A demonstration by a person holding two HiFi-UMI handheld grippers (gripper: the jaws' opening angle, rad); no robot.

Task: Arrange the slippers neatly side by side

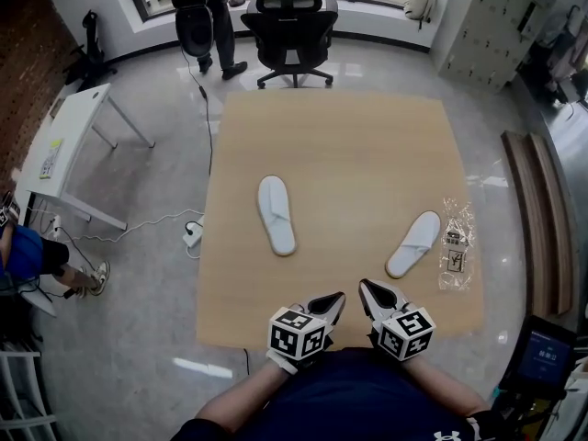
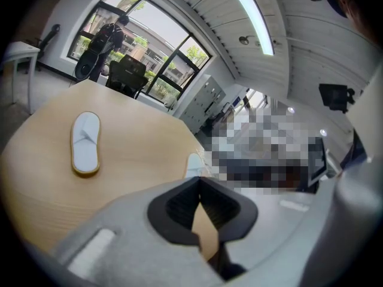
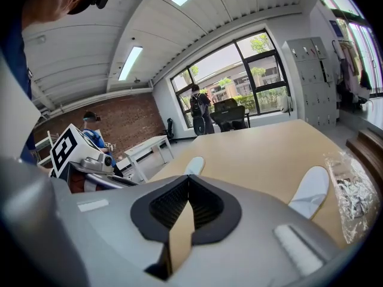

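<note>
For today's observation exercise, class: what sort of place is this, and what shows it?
Most likely an office or lab workroom: a black swivel chair by tall windows, a bank of grey lockers, and a white desk beside the wooden table.

The desk (image 1: 340, 145) was pale tan wood grain. The left slipper (image 1: 276, 213) and right slipper (image 1: 414, 243) were white, the left one's sole edged in tan. The bag (image 1: 456, 244) was clear with dark print. The left tool (image 1: 335, 299) and right tool (image 1: 366, 288) were grey with black pads (image 2: 179, 205), each with a cube of black-and-white square markers. The chair (image 1: 292, 26) was black, the floor (image 1: 138, 338) glossy grey.
</note>
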